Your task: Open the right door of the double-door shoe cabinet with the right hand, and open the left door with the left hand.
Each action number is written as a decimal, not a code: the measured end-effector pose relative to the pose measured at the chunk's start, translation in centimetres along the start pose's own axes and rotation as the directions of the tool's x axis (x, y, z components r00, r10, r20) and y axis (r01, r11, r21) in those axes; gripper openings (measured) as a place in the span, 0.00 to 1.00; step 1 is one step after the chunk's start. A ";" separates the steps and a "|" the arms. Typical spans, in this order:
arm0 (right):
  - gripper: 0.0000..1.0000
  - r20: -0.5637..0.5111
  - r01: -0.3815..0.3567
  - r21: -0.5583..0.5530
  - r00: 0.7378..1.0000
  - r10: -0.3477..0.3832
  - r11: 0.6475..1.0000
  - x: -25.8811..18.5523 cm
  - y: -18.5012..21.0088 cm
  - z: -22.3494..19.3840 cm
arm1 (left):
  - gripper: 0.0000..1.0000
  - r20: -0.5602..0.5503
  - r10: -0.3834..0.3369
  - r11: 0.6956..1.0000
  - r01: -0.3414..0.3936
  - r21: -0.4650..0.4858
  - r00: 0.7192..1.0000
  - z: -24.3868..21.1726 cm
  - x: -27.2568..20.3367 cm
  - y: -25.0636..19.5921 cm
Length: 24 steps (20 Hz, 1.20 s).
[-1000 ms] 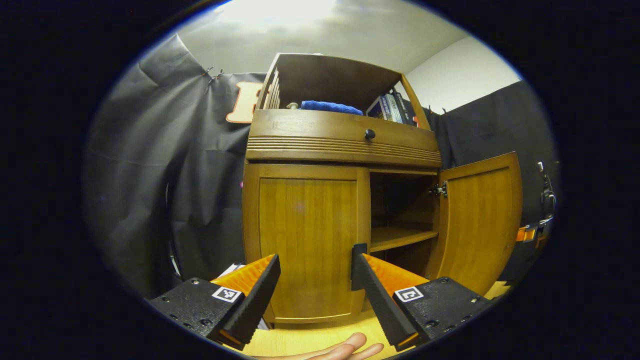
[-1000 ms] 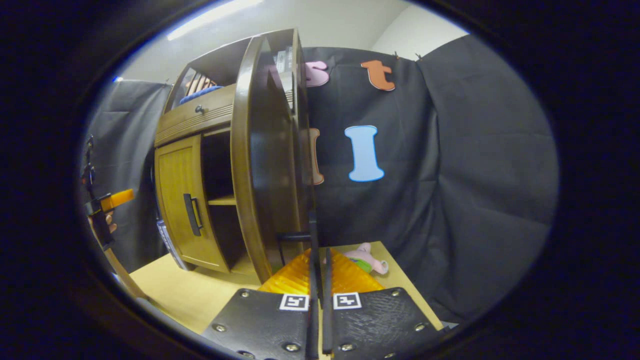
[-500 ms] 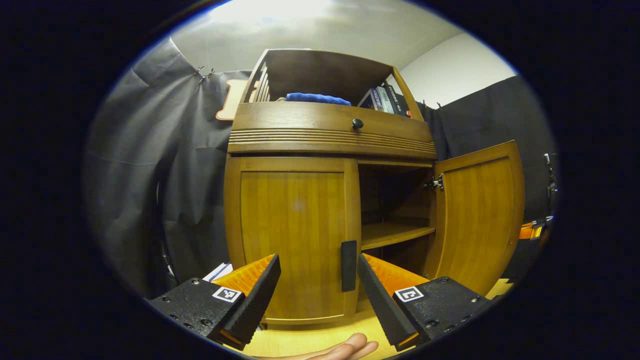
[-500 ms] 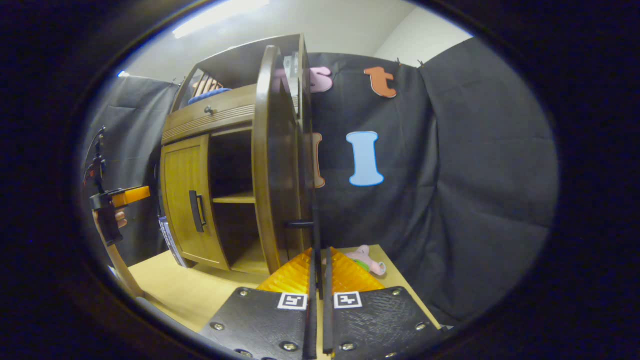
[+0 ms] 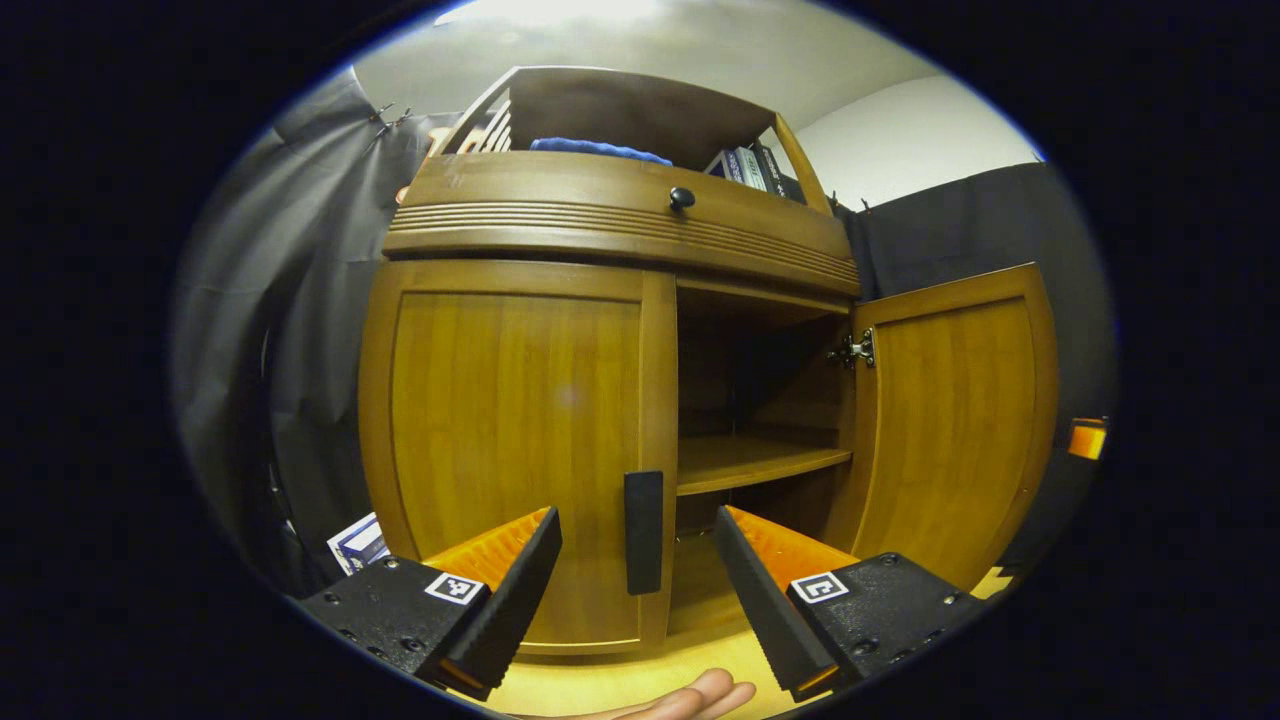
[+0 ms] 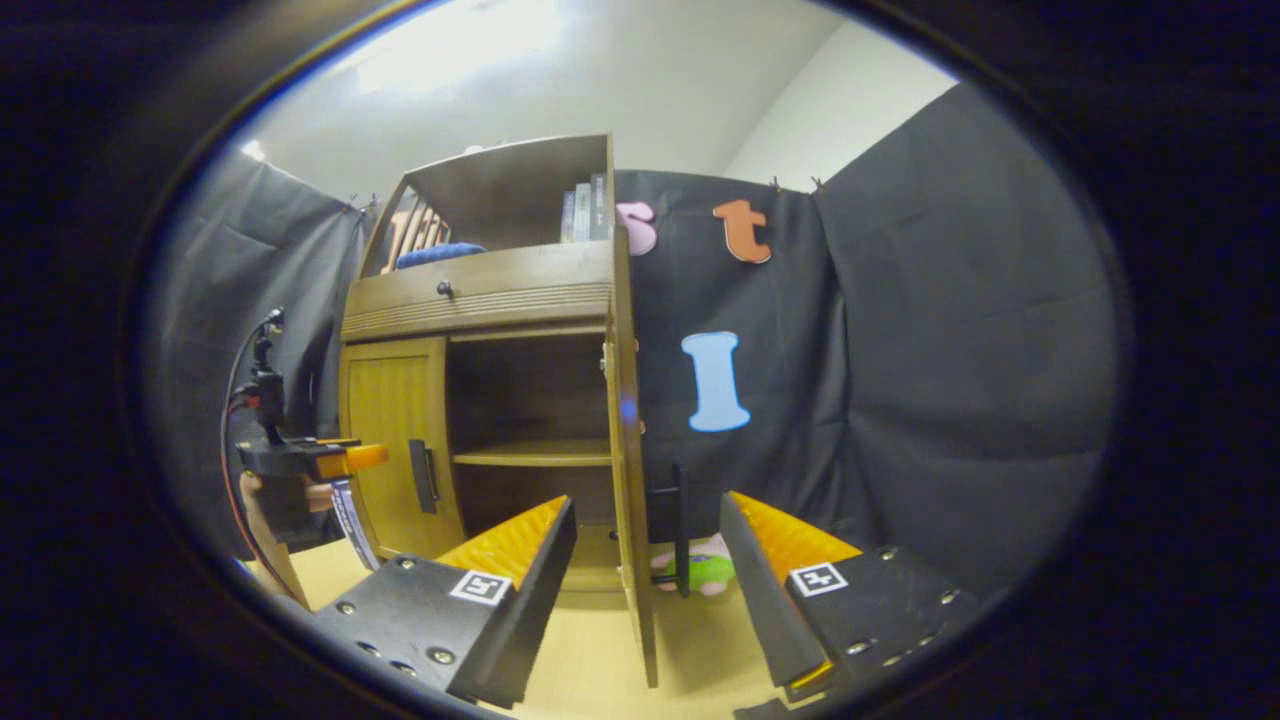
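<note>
The wooden shoe cabinet stands close ahead in the left gripper view. Its left door is shut, with a dark vertical handle at its inner edge. My left gripper is open, and the handle appears between its fingers, a little beyond the tips. The right door is swung wide open, baring an inner shelf. In the right gripper view that right door stands edge-on, its handle just past my open right gripper. The left gripper shows at the far left there.
The cabinet stands on a light wooden table. A blue cloth and books sit on its top shelf above a drawer knob. A small plush toy lies behind the open door. A booklet leans at the cabinet's left foot.
My right gripper has opened, let go of the right door's handle and drawn back. The left gripper has moved closer to the left door, bringing its handle between the fingers.
</note>
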State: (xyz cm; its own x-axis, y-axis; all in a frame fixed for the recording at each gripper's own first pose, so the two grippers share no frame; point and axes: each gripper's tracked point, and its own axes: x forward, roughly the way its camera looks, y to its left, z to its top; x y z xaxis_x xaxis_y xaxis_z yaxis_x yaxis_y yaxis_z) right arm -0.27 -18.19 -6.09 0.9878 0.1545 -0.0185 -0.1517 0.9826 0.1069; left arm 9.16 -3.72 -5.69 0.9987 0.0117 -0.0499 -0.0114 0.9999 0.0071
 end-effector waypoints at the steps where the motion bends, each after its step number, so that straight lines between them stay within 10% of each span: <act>1: 0.80 0.014 -0.004 0.010 1.000 0.004 1.000 -0.5 1.1 0.9 | 0.96 -0.002 0.003 1.000 -0.003 0.010 1.000 -0.4 0.6 -0.1; 12: 0.99 0.006 -0.032 0.053 0.999 0.032 0.998 -1.8 8.9 1.8 | 0.92 0.055 0.078 0.996 -0.079 0.027 0.995 -2.4 5.9 1.5; 14: 0.96 -0.018 -0.064 0.084 0.998 0.066 0.994 -1.7 10.8 1.1 | 0.83 0.090 0.033 0.999 -0.033 0.002 0.995 -2.3 7.0 0.5; 17: 1.00 -0.031 -0.105 0.082 0.994 0.107 0.991 -1.6 13.0 0.5 | 0.38 0.093 0.026 0.999 -0.029 0.031 0.995 -3.4 8.3 0.5; 19: 1.00 -0.033 -0.130 0.079 0.991 0.133 0.988 -1.1 14.4 0.6 | 0.53 0.038 0.027 0.999 -0.029 0.032 0.999 -5.3 9.3 0.4; 24: 0.99 -0.015 -0.125 0.004 0.992 0.125 0.992 -1.7 15.5 1.6 | 0.34 0.017 0.036 0.997 -0.038 0.069 0.999 -6.0 9.2 0.5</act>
State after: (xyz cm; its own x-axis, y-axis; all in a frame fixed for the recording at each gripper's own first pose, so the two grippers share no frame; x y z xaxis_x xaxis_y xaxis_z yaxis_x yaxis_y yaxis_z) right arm -4.20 -3.41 -2.76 0.9604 0.2778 -0.0203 -0.2739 0.9552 0.1122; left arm 18.06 -3.05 -12.09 0.9983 0.0481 -0.0329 -0.0454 0.9959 0.0777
